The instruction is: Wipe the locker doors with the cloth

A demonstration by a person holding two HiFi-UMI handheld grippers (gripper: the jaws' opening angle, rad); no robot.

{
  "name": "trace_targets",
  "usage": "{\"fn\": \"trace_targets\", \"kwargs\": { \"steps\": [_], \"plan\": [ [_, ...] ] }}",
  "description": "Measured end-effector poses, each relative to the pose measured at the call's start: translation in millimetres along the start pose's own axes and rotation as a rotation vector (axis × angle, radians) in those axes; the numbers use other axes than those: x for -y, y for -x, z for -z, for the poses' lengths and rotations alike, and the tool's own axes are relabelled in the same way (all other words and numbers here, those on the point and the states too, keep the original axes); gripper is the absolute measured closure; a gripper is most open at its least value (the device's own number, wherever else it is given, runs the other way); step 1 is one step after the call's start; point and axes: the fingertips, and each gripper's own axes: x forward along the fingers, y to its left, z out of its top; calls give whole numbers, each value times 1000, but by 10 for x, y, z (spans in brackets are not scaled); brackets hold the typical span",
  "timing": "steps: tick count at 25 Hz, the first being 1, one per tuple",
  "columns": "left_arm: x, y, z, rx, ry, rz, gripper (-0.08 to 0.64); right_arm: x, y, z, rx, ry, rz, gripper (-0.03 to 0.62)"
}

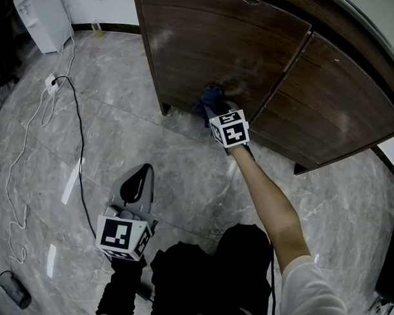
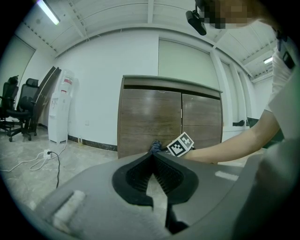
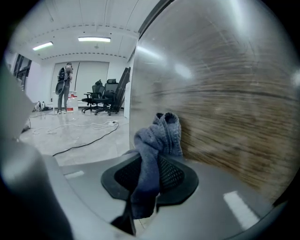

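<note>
While the right gripper (image 1: pixel 216 109) clamps one cloth (image 3: pixel 157 136) against the left of two locker doors (image 1: pixel 225 49), the left gripper (image 2: pixel 153 154) has its fingers together.

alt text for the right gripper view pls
The right gripper is shut on a grey-blue cloth, whose bunched end meets the brown wood-grain locker door filling the right side. To the left, a pale floor with a cable leads to office chairs and a distant standing person.

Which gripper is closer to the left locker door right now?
Right. The right gripper holds the cloth at the lower part of the left locker door; the left gripper sits back over the floor, clear of it.
</note>
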Motion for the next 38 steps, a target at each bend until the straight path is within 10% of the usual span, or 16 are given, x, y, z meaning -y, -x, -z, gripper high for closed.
{"fn": "trace_targets", "kwargs": {
  "steps": [38],
  "plan": [
    [-30,8,-101,26,7,10,561,84,971,-2782,368,39,8,508]
  ]
}}
